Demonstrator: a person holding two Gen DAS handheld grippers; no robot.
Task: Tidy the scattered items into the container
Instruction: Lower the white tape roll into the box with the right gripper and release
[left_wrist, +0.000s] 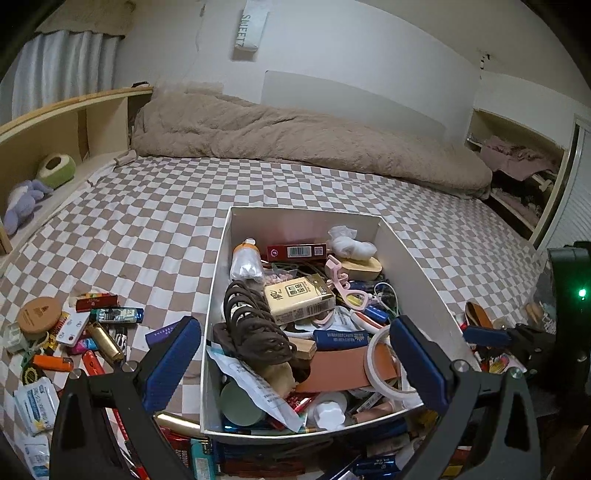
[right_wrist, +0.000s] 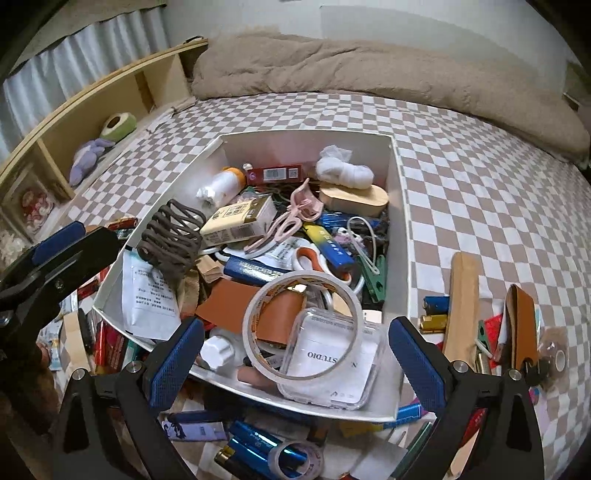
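A white box (left_wrist: 218, 295) stands on the checkered bed, heaped with small items: a brown hair claw (left_wrist: 251, 325), a yellow carton (left_wrist: 299, 301) and a tape ring (right_wrist: 303, 325). My left gripper (left_wrist: 295, 365) hovers open over the box's near end, nothing between its blue pads (left_wrist: 173, 362). In the right wrist view the white box (right_wrist: 399, 229) lies below my right gripper (right_wrist: 295, 363), whose jaws stand wide. A clear plastic case (right_wrist: 332, 365) lies between them in the box's near corner, with the pads (right_wrist: 417, 362) off it. The left gripper (right_wrist: 55, 251) shows at that view's left edge.
Loose lighters, batteries (left_wrist: 122, 314), a round wooden lid (left_wrist: 38, 315) and wipe packets (left_wrist: 37, 406) lie left of the box. To its right are batteries (right_wrist: 436, 314), a wooden stick (right_wrist: 461, 314) and a brown leather case (right_wrist: 524, 325). A beige duvet (left_wrist: 295, 136) lines the far side.
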